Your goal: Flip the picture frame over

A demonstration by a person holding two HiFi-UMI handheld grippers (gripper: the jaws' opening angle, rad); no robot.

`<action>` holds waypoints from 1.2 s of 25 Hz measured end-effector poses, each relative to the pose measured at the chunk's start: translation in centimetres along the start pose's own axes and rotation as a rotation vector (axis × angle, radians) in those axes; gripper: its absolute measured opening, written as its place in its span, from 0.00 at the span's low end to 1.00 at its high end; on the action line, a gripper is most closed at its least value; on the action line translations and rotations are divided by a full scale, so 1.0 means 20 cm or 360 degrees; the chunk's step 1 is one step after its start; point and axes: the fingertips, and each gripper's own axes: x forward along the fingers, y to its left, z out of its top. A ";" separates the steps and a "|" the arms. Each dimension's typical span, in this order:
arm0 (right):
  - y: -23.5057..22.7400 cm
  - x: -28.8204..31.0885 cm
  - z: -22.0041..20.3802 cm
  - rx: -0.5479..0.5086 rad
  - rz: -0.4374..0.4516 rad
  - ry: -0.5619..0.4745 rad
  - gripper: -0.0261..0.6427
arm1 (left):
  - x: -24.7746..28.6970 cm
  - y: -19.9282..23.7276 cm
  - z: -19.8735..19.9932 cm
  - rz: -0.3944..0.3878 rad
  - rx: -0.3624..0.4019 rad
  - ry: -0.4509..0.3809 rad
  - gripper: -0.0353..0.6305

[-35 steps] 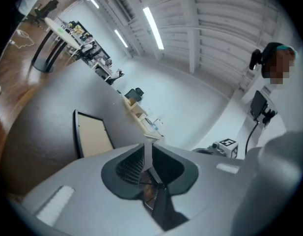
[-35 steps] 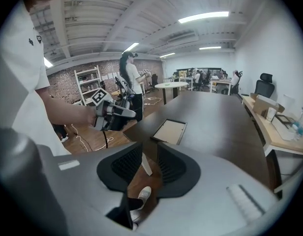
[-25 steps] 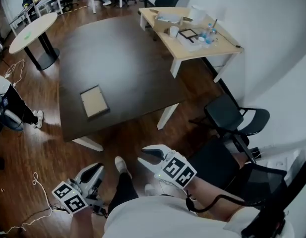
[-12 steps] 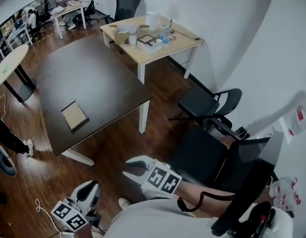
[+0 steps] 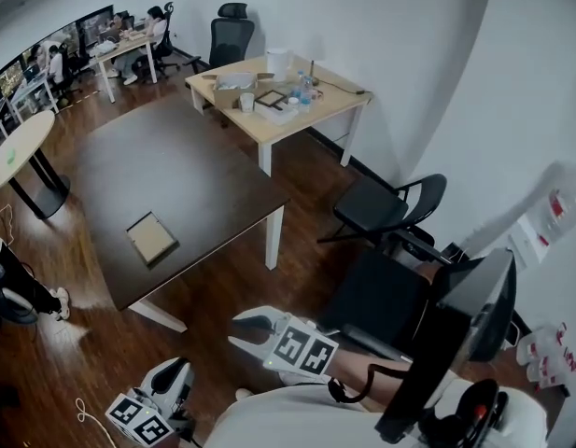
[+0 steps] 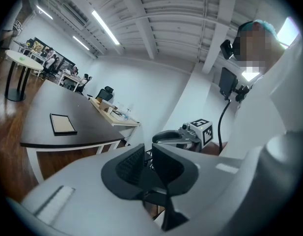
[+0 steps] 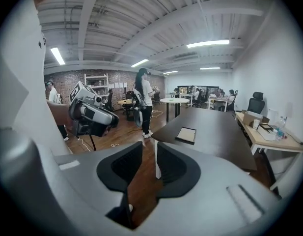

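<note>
The picture frame (image 5: pixel 151 238) lies flat on the dark table (image 5: pixel 203 171), near its front left corner, showing a tan panel inside a dark rim. It also shows far off in the left gripper view as picture frame (image 6: pixel 62 124) and in the right gripper view as picture frame (image 7: pixel 186 134). Both grippers hang low by the person's body, well away from the table. My left gripper (image 5: pixel 182 371) (image 6: pixel 148 156) has its jaws drawn together with only a thin slit, holding nothing. The same goes for my right gripper (image 5: pixel 243 329) (image 7: pixel 149 156).
A light wooden desk (image 5: pixel 339 94) with a box and bottles stands behind the dark table. Black chairs (image 5: pixel 379 207) sit to the right by the white wall. A round table (image 5: pixel 21 152) and seated people are at the far left. Another person (image 7: pixel 143 102) stands beyond the table.
The head view has swung and drawn back, so the table and frame look smaller and farther away. Both grippers stay low at the body and hold nothing.
</note>
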 end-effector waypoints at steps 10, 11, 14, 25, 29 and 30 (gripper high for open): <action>-0.01 0.00 0.02 0.0013 -0.0059 -0.0008 0.18 | 0.02 0.01 0.01 -0.0063 0.0052 0.0046 0.12; -0.01 0.00 0.02 0.0014 -0.0063 -0.0008 0.18 | 0.03 0.01 0.01 -0.0066 0.0056 0.0050 0.12; -0.02 -0.01 0.01 0.0019 -0.0068 -0.0012 0.18 | 0.04 0.01 0.00 -0.0066 0.0066 0.0065 0.12; -0.02 -0.04 0.00 0.0018 -0.0083 -0.0004 0.18 | 0.05 0.01 0.00 -0.0055 0.0053 0.0071 0.12; -0.02 -0.05 0.00 0.0014 -0.0092 -0.0003 0.18 | 0.05 0.01 -0.01 -0.0060 0.0053 0.0066 0.12; -0.02 -0.06 -0.01 0.0015 -0.0095 0.0000 0.18 | 0.05 0.01 -0.01 -0.0060 0.0052 0.0067 0.12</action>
